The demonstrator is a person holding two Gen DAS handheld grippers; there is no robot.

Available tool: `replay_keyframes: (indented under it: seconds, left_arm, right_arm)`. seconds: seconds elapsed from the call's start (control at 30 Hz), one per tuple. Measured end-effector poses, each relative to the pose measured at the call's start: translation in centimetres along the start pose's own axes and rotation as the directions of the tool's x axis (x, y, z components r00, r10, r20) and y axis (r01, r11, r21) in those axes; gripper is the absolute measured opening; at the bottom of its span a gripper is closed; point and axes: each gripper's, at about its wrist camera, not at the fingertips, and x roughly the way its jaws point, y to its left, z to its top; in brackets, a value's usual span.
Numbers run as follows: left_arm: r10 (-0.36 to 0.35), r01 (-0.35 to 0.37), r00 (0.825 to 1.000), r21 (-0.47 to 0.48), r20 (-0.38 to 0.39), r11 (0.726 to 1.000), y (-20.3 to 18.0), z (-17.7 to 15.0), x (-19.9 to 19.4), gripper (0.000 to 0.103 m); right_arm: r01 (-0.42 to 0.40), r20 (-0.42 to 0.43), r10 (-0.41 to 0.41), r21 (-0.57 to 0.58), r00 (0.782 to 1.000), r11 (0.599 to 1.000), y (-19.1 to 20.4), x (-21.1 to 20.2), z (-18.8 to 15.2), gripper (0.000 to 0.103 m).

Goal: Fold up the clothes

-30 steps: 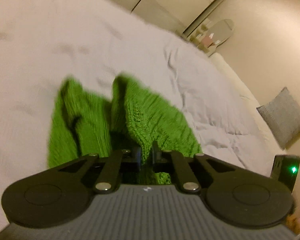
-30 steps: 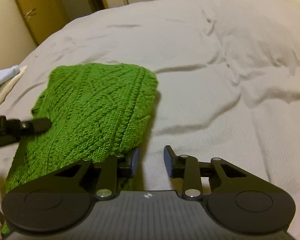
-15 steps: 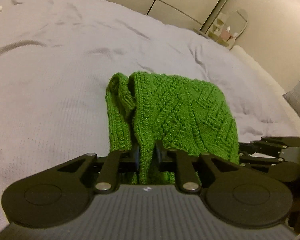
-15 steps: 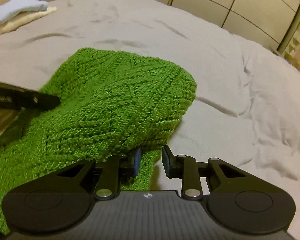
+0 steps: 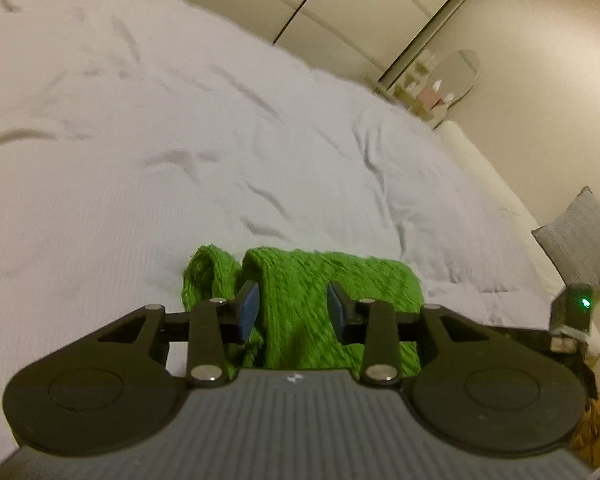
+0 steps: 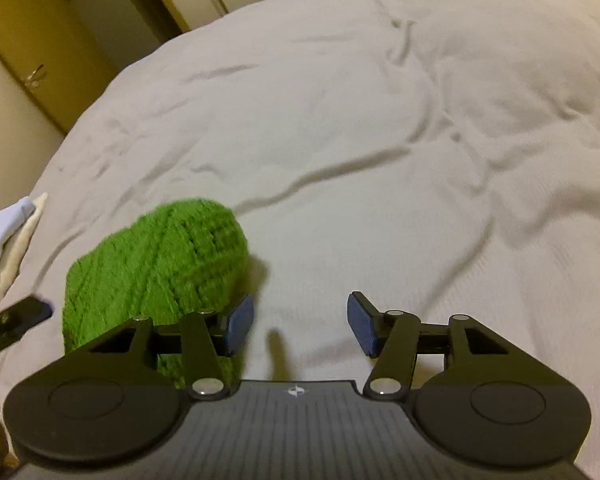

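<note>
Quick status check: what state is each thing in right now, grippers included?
Green knit garment: folded, lying on the bed.
Left gripper: jaws just opened, knit between them, not pinched.
Right gripper: just opened, empty, beside the knit.
Folded pale cloths: stacked at bed edge.

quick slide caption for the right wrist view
Right gripper, jaws just opened and empty, beside the folded green knit sweater on the white bedspread.

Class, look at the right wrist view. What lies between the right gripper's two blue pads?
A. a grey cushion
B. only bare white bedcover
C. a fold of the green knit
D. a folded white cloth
B: the right gripper stands open over the bedcover, with the green knit off to its left.
</note>
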Motion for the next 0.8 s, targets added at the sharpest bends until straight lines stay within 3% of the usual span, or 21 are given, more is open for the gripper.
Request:
replay_keyframes:
  seconds: [0.1,0.2,0.3,0.37,0.5,0.63,0.8]
  left_arm:
    - [0.004,-0.008,0.997,-0.053,-0.076,0.999,1.6,0.9,3.0,0.035]
    - [-0.059,0.047,0.994,-0.132,-0.088,0.99,3.1,0.5,4.5,0.037]
    - [-0.112,0.098,0.99,-0.149,-0.084,0.984,3.2,0.5,5.2,0.035]
    - [-0.098,0.09,0.993,-0.103,-0.069,0.991,2.5,0.5,5.0,0.01]
    - [-0.063,0.062,0.998,0.041,0.03,0.997,-0.2,0.7,1.7,0.009]
    - [-0.047,0.036,0.995,0.118,0.09,0.992,-1.2,1.6,-1.7,0.009]
    - [0.039,-0.036,0.999,0.097,-0.024,0.995,1.7,1.8,1.7,0.011]
  right_arm:
    - [-0.01,0.003,0.01,-0.023,1.0,1.0,0.6,0.7,0.4,0.055]
    - [-0.017,-0.002,0.017,-0.02,1.0,1.0,0.5,1.6,0.6,0.055]
    - [-0.023,-0.012,0.023,-0.015,1.0,1.0,0.3,2.4,0.7,0.055]
    - [-0.02,-0.016,0.02,-0.02,1.0,1.0,0.4,2.8,0.6,0.055]
    - [-0.005,-0.004,0.004,-0.038,1.0,0.999,0.9,2.6,0.5,0.055]
    - [-0.006,0.005,0.007,-0.072,1.0,0.997,1.4,2.5,0.9,0.055]
    - [0.043,-0.015,-0.047,-0.179,0.999,0.983,4.1,3.4,1.3,0.055]
